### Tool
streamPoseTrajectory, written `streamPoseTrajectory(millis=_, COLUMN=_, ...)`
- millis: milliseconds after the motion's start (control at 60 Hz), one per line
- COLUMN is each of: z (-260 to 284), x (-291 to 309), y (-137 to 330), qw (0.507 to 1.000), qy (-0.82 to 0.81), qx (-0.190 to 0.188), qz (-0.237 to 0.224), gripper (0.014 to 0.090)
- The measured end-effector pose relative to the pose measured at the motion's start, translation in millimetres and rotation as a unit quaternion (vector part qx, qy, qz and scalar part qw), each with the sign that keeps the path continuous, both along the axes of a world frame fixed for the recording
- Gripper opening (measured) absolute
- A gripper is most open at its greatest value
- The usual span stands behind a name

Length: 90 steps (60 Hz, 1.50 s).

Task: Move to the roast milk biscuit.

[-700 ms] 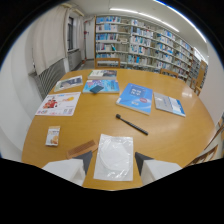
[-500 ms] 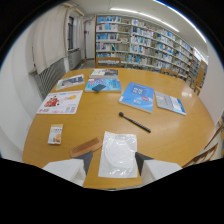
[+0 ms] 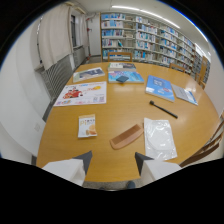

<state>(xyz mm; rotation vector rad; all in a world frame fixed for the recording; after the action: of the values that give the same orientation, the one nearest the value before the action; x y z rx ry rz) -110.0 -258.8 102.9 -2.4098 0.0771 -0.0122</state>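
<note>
While the handheld gripper (image 3: 111, 161) hovers with jaws spread and empty over the round wooden table (image 3: 125, 107), the small white-and-orange roast milk biscuit packet (image 3: 87, 125) lies ahead, left of a brown comb (image 3: 126, 136). Approach underway; closing in leftward seems next.

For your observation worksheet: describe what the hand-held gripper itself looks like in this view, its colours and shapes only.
Only the two fingers of the gripper show. Each finger is a pale, whitish block with a dark grey, wedge-shaped inner tip pointing toward the gap. No cables, markings, hand or sleeve can be seen; the rest of the tool lies hidden behind the camera's dark rim.
</note>
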Motion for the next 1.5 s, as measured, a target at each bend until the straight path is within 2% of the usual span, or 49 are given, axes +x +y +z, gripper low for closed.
streamPoseTrajectory(millis=250, z=-14.9, x=-63.5, y=14.2, qw=1.000, qy=0.006, qx=0.002, qz=0.026, gripper=0.0843)
streamPoseTrajectory(millis=550, z=-38.3, x=-97.7, y=50.4, qw=0.999, qy=-0.001, qx=-0.002, qz=0.040, gripper=0.0848)
streamPoseTrajectory(millis=1050, z=-88.2, x=-112.0, y=120.6, qw=1.000, qy=-0.012, qx=-0.004, qz=0.029, gripper=0.0847)
streamPoseTrajectory(millis=1500, z=-104.4, x=-106.4, y=134.1, qw=0.999, qy=-0.019, qx=-0.014, qz=0.022, gripper=0.0846)
